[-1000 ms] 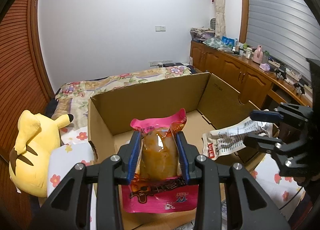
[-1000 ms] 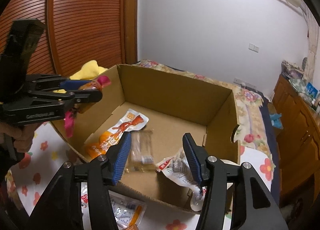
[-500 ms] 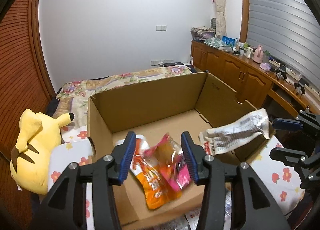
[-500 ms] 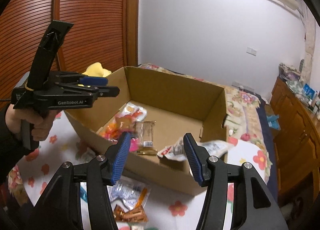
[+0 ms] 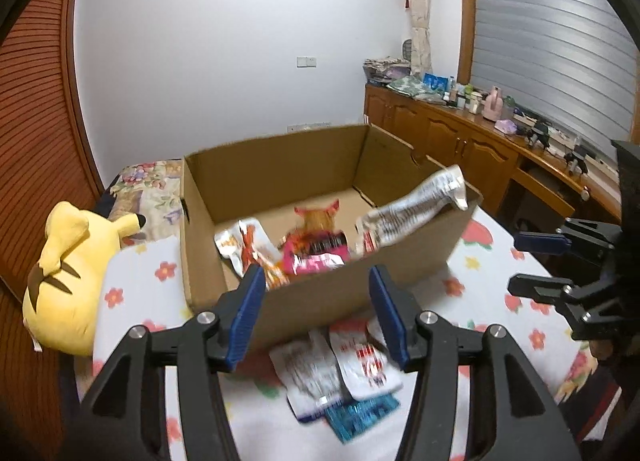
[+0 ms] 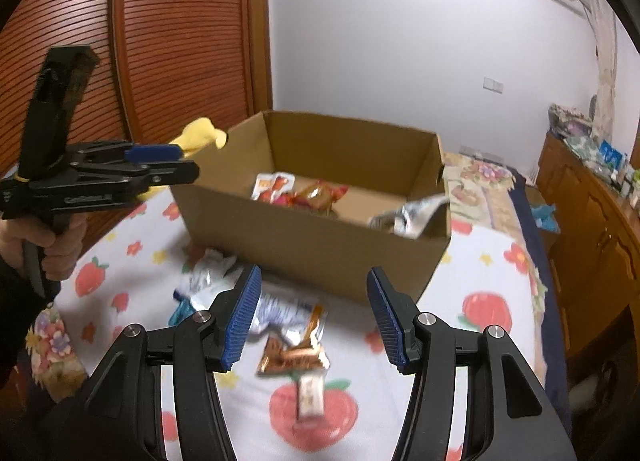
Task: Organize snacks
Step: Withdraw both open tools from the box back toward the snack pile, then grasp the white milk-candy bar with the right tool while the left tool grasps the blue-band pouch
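We hold both tools empty before the snack box

Our left tool (image 5: 316, 317) is opening on nothing, our right tool (image 6: 312, 317) stands apart; pink packet (image 5: 316, 253) lies inside the cardboard box (image 5: 360, 285), loose packets (image 6: 288, 325) on the bed.

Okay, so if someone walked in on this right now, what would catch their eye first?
Probably the open cardboard box in the middle of the fruit-print sheet, with bright snack packets inside, a pink packet most vivid among them. More packets lie loose in front of the box, beneath the two empty grippers, the left gripper opening. The yellow plush toy left of the box also stands out.
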`<control>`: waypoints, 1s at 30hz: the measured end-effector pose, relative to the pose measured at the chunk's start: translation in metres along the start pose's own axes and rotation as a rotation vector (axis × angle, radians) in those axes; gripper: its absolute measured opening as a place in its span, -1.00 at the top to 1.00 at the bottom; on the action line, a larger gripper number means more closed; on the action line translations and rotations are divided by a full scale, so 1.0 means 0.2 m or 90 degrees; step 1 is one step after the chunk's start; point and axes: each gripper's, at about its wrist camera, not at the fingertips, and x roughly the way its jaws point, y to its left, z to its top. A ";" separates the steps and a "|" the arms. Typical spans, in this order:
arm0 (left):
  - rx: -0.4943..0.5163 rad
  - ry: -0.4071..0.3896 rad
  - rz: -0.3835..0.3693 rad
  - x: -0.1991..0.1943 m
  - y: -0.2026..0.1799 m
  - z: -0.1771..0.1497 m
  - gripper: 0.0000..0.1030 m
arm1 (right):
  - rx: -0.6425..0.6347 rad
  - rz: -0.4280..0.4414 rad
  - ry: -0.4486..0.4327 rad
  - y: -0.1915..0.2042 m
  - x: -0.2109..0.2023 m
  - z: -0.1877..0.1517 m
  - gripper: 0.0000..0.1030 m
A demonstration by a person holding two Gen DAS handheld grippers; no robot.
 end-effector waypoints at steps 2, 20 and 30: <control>0.000 0.008 -0.002 -0.02 -0.02 -0.07 -0.06 | 0.003 0.002 0.008 0.01 0.00 -0.05 -0.06; -0.038 0.094 -0.011 0.18 -0.04 -0.45 -0.07 | 0.040 0.010 0.100 -0.01 0.20 -0.41 0.11; -0.073 0.110 -0.001 0.27 0.05 -0.45 -0.07 | 0.042 0.011 0.122 -0.04 0.27 -0.48 0.40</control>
